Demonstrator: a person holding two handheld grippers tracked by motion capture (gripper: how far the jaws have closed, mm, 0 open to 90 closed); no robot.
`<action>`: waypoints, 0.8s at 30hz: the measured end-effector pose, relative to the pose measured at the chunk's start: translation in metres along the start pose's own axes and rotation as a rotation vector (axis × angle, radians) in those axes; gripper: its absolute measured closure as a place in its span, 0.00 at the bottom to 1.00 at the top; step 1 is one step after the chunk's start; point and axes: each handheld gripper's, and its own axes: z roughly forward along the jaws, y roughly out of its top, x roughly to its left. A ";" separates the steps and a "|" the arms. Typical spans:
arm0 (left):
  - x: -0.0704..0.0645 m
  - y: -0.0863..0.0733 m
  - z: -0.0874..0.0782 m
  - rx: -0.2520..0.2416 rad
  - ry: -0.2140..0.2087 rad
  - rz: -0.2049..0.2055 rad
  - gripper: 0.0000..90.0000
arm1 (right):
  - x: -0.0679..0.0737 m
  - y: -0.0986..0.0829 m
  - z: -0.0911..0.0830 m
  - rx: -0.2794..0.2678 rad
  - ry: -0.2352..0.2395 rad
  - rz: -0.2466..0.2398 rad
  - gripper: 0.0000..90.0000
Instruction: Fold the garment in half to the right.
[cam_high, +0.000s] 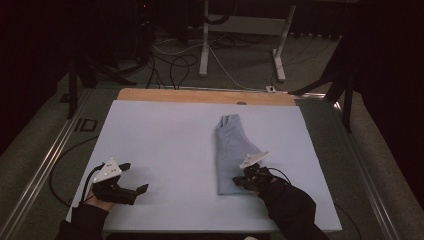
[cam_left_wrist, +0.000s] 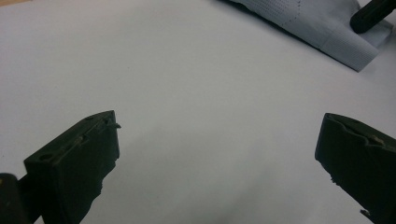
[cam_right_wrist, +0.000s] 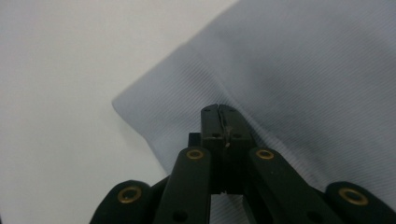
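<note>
My right gripper (cam_right_wrist: 219, 112) has its jaws pressed together, tips low on the light blue folded cloth (cam_right_wrist: 299, 70). From the right gripper view I cannot tell whether any fabric is pinched between them or whether they merely rest closed on top; they sit just inside the cloth's near corner, where the ribbed hem runs. In the high view this right gripper (cam_high: 239, 181) is at the near right part of the cloth (cam_high: 231, 150), close to its near edge.

My left gripper (cam_left_wrist: 219, 154) has its jaws spread wide apart, with nothing between them and bare white table cover (cam_left_wrist: 187, 70) beneath. In the high view it (cam_high: 132, 192) hovers near the near-left corner of the white cover (cam_high: 160, 130), well apart from the cloth.

The cloth lies in a long narrow fold right of the table's centre, running from near the near edge toward the far edge, where a strip of wooden table edge (cam_high: 200, 95) shows past the cover. Between my two grippers the cover is open, and there is free room left of the cloth and a narrower band to its right, before the cover's right edge.
</note>
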 end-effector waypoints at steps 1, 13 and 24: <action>0.001 0.000 0.000 -0.003 0.001 -0.005 0.01 | 0.000 -0.002 0.001 0.000 -0.004 -0.012 1.00; -0.001 0.000 0.002 0.002 -0.007 -0.002 0.01 | 0.001 -0.019 -0.006 0.013 -0.018 0.043 1.00; -0.001 0.000 0.002 0.005 -0.004 0.001 0.01 | 0.002 -0.017 -0.006 0.004 -0.026 0.037 1.00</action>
